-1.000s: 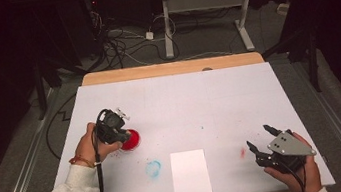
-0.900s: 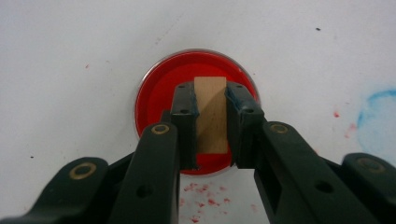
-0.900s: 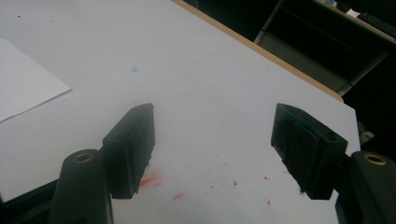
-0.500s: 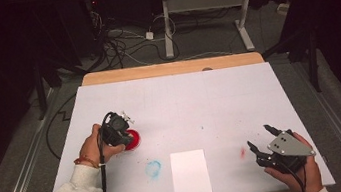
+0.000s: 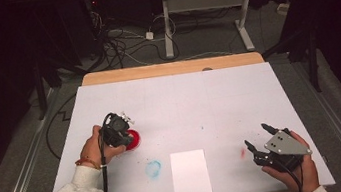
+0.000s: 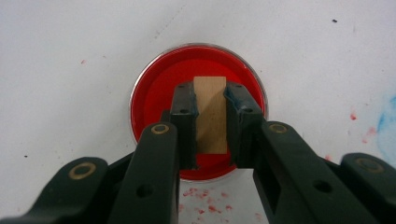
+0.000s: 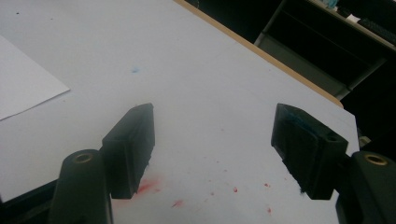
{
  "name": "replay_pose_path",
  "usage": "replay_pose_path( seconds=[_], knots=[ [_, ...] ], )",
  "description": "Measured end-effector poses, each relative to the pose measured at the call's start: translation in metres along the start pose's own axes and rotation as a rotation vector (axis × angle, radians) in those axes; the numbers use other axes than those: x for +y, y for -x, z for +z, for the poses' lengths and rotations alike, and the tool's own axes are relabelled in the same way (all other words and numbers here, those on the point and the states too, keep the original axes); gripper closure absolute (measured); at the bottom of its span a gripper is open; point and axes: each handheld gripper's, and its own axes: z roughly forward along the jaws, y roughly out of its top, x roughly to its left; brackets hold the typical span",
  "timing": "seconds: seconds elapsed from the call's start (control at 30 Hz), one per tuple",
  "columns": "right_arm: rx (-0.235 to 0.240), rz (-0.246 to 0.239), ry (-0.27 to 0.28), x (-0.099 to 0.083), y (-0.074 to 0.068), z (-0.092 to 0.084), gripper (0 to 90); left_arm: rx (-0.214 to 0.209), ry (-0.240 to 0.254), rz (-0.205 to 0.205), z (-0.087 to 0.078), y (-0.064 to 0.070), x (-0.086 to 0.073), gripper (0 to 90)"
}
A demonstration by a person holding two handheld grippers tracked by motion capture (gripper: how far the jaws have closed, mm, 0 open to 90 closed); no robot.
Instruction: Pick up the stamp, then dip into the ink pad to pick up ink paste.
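Note:
A small wooden block stands upright between the pads of my left gripper, which is shut on it. The block's lower end sits over a round dish of red paint. From above, the left gripper points down at the red dish on the table's left side. My right gripper rests near the front right edge, held in a hand. Its jaws stand apart with nothing between them, over bare white table with red specks.
A white sheet of paper lies at the front middle. A blue smear is left of it and a red smear right of it. The white tabletop has a wooden far edge. Cables and table legs lie on the floor beyond.

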Motion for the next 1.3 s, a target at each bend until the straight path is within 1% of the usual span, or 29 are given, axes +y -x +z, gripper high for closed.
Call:
replay_pose_path(
  seconds=[0.2,0.33,0.5,0.73,0.8,0.87,0.93,1.03,1.13,1.23,1.3],
  knots=[
    [0.008,0.009,0.011,0.001,0.001,0.001,30.8,-0.014,0.016,-0.006,0.0,-0.002,-0.003,74.0],
    [0.018,0.011,0.018,0.001,0.001,0.0,30.7,-0.008,0.013,-0.009,0.0,-0.001,-0.002,74.0],
    [0.013,0.014,0.023,0.001,0.001,-0.001,30.7,0.005,0.014,-0.009,-0.001,0.001,-0.002,73.9],
    [0.02,0.013,0.019,0.0,0.003,0.001,30.6,0.006,0.046,-0.014,-0.006,0.0,-0.004,73.9],
    [0.019,0.016,0.022,0.0,0.003,0.0,30.6,0.003,0.066,-0.016,-0.011,0.0,-0.004,73.9],
    [0.016,0.018,0.026,0.0,0.004,-0.001,30.5,0.017,0.08,-0.009,-0.017,0.001,-0.004,73.9],
    [0.017,0.018,0.028,0.0,0.004,-0.001,30.5,0.016,0.099,-0.002,-0.024,0.003,-0.003,73.9],
    [0.021,0.008,0.019,-0.001,0.003,-0.001,30.4,0.037,0.128,0.003,-0.038,0.004,-0.004,73.9],
    [0.022,0.011,0.02,-0.001,0.002,-0.001,30.4,0.031,0.171,-0.016,-0.054,0.003,-0.008,73.9],
    [0.022,0.003,0.021,-0.001,0.001,-0.003,30.4,0.038,0.185,-0.019,-0.065,0.002,-0.012,73.9],
    [0.021,0.005,0.02,-0.001,0.002,-0.003,30.4,0.043,0.197,-0.025,-0.07,0.002,-0.014,73.8]
  ],
)
